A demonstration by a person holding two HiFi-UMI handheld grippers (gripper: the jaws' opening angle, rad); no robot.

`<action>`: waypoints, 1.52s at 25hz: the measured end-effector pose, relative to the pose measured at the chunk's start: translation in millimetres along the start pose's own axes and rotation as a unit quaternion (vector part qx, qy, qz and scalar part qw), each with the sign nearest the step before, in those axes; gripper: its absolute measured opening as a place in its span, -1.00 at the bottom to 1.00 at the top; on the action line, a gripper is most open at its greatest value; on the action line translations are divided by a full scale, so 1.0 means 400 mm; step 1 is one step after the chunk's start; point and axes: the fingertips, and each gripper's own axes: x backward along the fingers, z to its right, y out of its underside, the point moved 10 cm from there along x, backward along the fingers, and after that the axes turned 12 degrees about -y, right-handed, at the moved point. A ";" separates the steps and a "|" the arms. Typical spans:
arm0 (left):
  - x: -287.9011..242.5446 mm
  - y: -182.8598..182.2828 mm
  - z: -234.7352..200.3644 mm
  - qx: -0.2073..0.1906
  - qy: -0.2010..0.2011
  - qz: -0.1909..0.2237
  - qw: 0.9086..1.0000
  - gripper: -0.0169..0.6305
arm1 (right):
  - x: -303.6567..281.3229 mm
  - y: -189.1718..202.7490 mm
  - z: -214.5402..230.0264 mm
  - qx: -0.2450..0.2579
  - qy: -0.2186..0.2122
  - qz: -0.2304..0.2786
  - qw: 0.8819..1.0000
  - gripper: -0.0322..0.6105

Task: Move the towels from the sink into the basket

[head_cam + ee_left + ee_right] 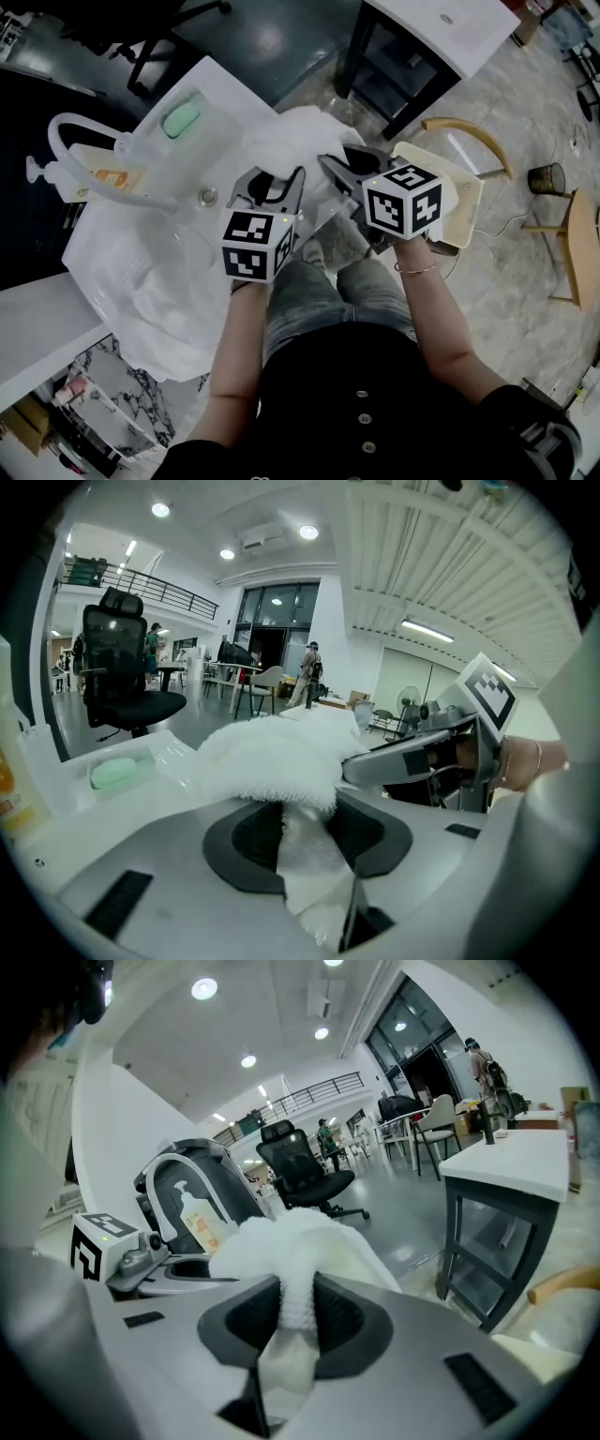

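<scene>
A white fluffy towel hangs in the air between the sink and the cream basket. Both grippers hold it. My left gripper is shut on the towel's near edge, and the towel bunches over its jaws. My right gripper is shut on another fold, with the towel pinched between its pads. More crumpled white cloth lies in the sink basin. The basket sits to the right, below the right gripper's marker cube.
On the sink's rim are a curved white faucet, a green soap bar in a dish and a soap bottle. A dark-legged table, a wooden chair and a wooden stool stand beyond the basket.
</scene>
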 end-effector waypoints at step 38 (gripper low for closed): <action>-0.016 -0.326 0.577 -0.093 0.138 0.153 0.974 -0.53 | 0.698 -0.094 0.062 0.058 0.095 0.188 0.976 -0.64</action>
